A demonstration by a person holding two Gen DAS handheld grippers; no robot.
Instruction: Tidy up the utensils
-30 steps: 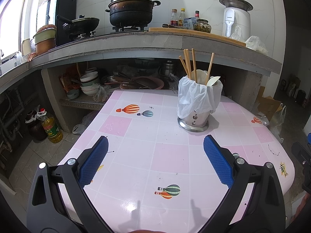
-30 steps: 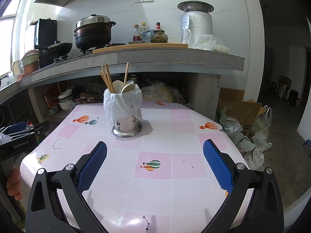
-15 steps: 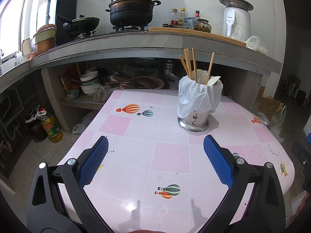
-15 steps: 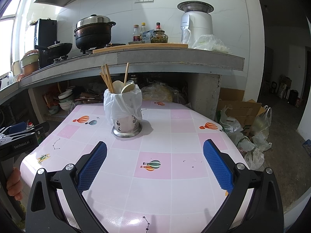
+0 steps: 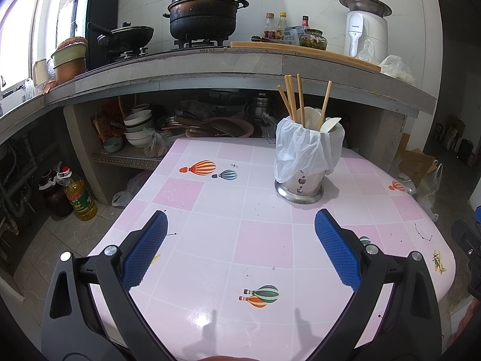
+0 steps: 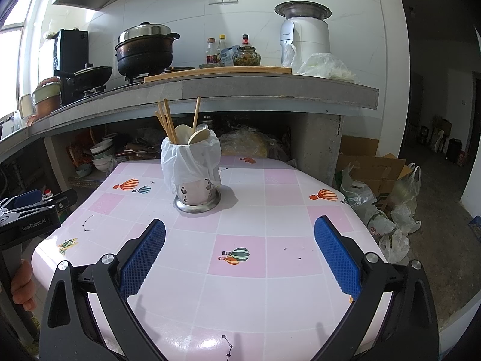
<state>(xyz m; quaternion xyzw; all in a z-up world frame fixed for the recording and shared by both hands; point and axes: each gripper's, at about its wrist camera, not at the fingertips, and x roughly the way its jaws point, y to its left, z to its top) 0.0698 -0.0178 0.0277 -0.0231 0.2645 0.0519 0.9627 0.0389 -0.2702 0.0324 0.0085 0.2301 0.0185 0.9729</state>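
Note:
A steel utensil holder (image 5: 300,185) (image 6: 197,194) lined with a white plastic bag stands on the pink tiled table (image 5: 258,240) (image 6: 270,210). Wooden chopsticks (image 5: 293,97) (image 6: 166,121) and pale spoons (image 5: 329,124) (image 6: 198,135) stick out of its top. My left gripper (image 5: 240,225) hovers open over the table's near part, well short of the holder and empty. My right gripper (image 6: 240,234) is also open and empty, with the holder ahead and to its left. The left gripper's body (image 6: 27,213) shows at the left edge of the right wrist view, held by a hand (image 6: 21,282).
Behind the table runs a concrete counter (image 5: 240,63) with a large pot (image 5: 204,12), a wok, bottles and a white appliance (image 5: 365,27). Bowls and pans fill the shelf under it. An oil bottle (image 5: 78,195) stands on the floor at left; bags and boxes (image 6: 381,186) lie at right.

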